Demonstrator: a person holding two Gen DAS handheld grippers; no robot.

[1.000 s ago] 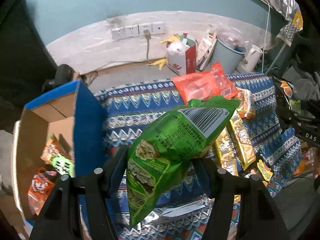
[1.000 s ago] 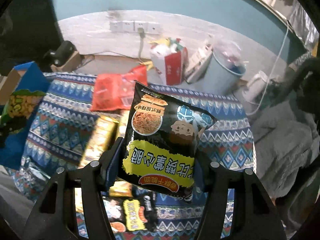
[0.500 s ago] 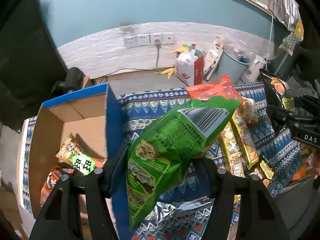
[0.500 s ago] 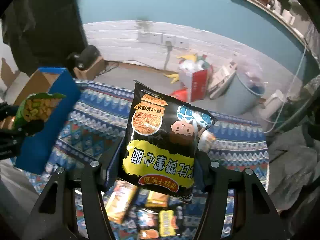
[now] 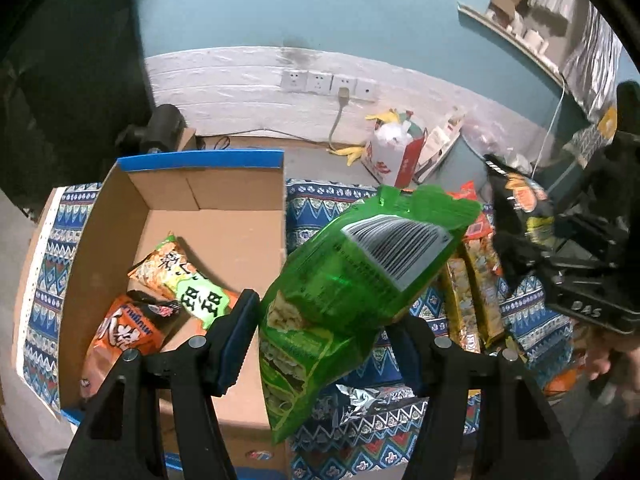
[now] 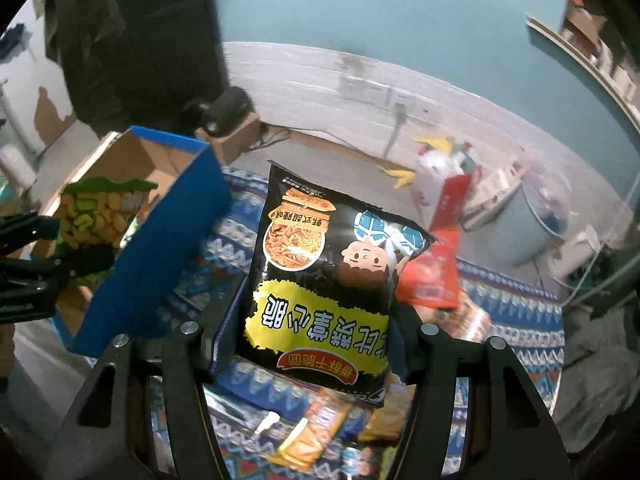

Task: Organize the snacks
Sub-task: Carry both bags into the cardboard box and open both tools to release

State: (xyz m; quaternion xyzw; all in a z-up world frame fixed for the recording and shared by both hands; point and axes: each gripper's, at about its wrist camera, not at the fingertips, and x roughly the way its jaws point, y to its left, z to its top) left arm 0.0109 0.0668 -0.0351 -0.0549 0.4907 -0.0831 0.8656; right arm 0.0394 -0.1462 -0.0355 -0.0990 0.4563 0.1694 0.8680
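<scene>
Risk lay in both loads at once: the left tool [image 5: 326, 320] was clamped on a green snack bag [image 5: 352, 284] at the edge of the cardboard box [image 5: 208, 196], while the right tool [image 6: 316, 320] pinched a black noodle packet [image 6: 324, 276] above the patterned table [image 6: 516, 312] — slippery film could slide free, or the bags collide at the box wall.

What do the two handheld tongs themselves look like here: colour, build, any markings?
Both the left tongs and right tongs are matte black plastic frames with two angular fingers, round silver screw heads on top and dark blue pads on the inner faces. The left wrist view shows white lettering "DAS" on the right unit's body.
</scene>
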